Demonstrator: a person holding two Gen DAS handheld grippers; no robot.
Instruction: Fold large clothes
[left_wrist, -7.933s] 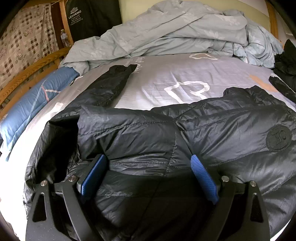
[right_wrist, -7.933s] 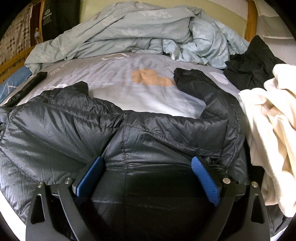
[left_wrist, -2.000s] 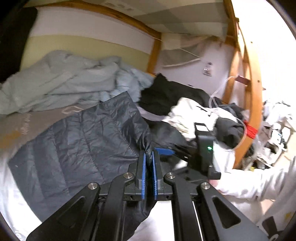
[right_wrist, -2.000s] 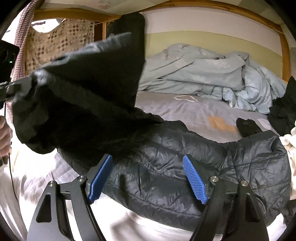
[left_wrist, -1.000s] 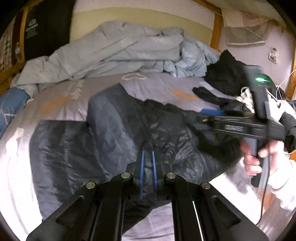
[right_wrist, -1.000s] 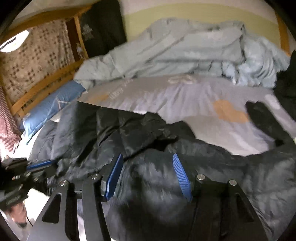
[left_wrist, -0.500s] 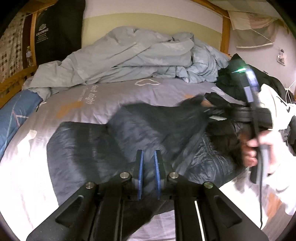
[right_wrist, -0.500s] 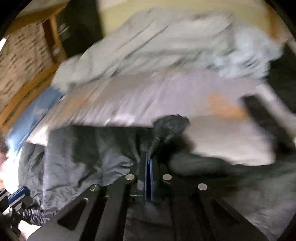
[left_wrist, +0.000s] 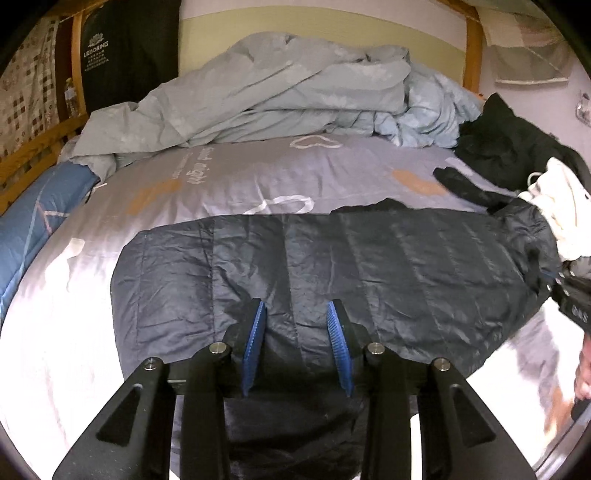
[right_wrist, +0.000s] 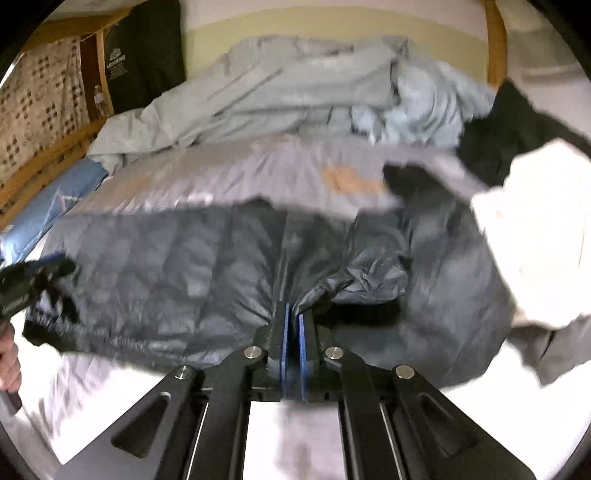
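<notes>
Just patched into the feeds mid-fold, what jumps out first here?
The dark quilted puffer jacket dominates, spread flat across the grey printed bedsheet in front of both cameras. The right gripper has its jaws shut on a bunched fold of it, while the left gripper sits open over the near edge. Behind lies a rumpled pale blue duvet, and a cream garment is heaped at the right.

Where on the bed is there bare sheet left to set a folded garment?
Bare sheet lies between the dark jacket and the rumpled duvet, and left of the jacket. The right side is crowded with the white garment and black clothes.
</notes>
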